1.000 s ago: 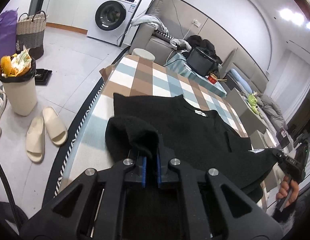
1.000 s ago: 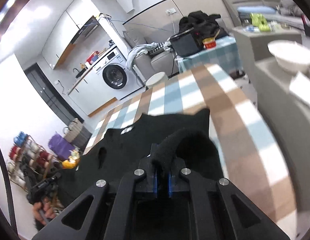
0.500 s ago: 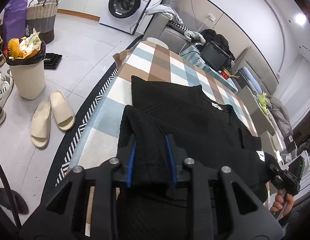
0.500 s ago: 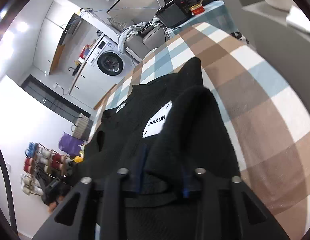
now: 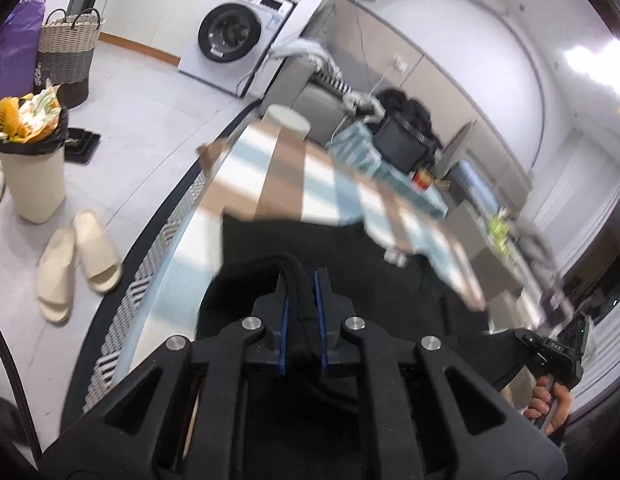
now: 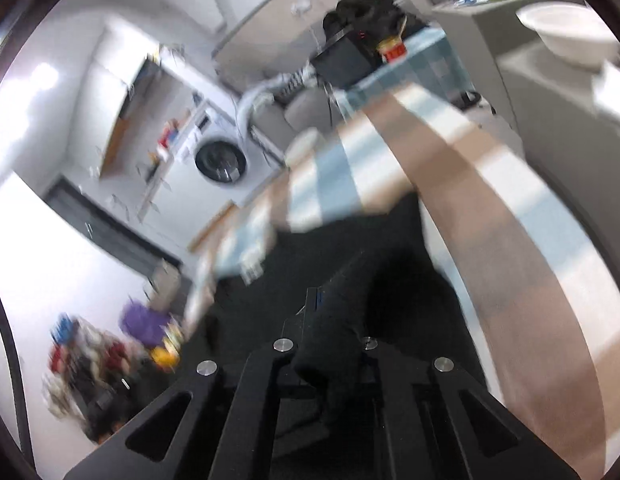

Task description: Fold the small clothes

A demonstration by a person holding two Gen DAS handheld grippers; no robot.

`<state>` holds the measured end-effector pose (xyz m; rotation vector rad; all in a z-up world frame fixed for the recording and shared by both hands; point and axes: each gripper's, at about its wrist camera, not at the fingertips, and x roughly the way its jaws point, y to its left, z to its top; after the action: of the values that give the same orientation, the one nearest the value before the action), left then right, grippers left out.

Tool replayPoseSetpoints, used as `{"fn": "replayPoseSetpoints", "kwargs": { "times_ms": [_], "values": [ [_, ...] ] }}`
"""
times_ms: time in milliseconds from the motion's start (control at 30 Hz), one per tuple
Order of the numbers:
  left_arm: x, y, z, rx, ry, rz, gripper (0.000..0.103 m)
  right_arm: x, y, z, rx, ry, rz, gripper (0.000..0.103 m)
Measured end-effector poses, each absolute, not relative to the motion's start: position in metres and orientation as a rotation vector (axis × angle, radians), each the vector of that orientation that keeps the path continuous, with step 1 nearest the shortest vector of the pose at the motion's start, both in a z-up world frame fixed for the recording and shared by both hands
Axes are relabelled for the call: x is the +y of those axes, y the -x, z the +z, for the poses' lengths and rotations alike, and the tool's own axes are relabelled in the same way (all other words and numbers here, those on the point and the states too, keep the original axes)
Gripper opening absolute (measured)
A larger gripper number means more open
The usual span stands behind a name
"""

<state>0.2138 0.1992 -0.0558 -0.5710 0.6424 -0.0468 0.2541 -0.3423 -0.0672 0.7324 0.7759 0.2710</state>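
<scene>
A black knit garment point(image 5: 350, 280) lies on the checked tablecloth point(image 5: 278, 184) and shows in both wrist views. My left gripper point(image 5: 301, 280) is shut on a raised fold of the garment at its near left edge. My right gripper point(image 6: 334, 300) is shut on another black fold point(image 6: 330, 344) at the garment's near right edge; the cloth hides its right finger. The right gripper and the hand holding it also show at the lower right of the left wrist view point(image 5: 550, 356). Both views are motion blurred.
On the floor to the left are a full bin point(image 5: 30, 168), slippers point(image 5: 78, 256), a basket point(image 5: 68, 48) and a washing machine point(image 5: 234, 36). A black box point(image 5: 402, 146) sits beyond the table's far end. A white bowl point(image 6: 566, 36) stands on a grey cabinet at right.
Half a second ago both grippers stood open over the garment. Now both have shut on folds of cloth and lifted them; the scene blurs with motion.
</scene>
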Motion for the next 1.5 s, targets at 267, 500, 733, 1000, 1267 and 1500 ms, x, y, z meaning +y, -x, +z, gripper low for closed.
{"fn": "replayPoseSetpoints", "kwargs": {
  "times_ms": [267,500,733,1000,1267,1500],
  "values": [
    [0.223,-0.278,-0.064,0.673,0.643,0.132,0.046,-0.358,-0.334,-0.076,0.815,-0.836,0.173,0.027],
    [0.218,-0.269,-0.074,0.693,0.560,0.148,0.060,-0.361,-0.306,-0.073,0.830,-0.650,0.132,0.046],
    [0.209,-0.252,-0.087,0.764,0.439,0.164,0.060,-0.359,-0.285,-0.084,0.892,-0.504,0.118,0.046],
    [0.200,-0.267,-0.115,0.881,0.375,0.165,0.060,-0.341,-0.292,-0.096,0.924,-0.331,0.126,0.047],
    [0.194,-0.275,-0.121,0.906,0.359,0.144,0.060,-0.326,-0.312,-0.101,0.904,-0.231,0.127,0.046],
    [0.194,-0.276,-0.125,0.917,0.358,0.145,0.061,-0.324,-0.313,-0.102,0.912,-0.218,0.172,0.031]
  ]
}}
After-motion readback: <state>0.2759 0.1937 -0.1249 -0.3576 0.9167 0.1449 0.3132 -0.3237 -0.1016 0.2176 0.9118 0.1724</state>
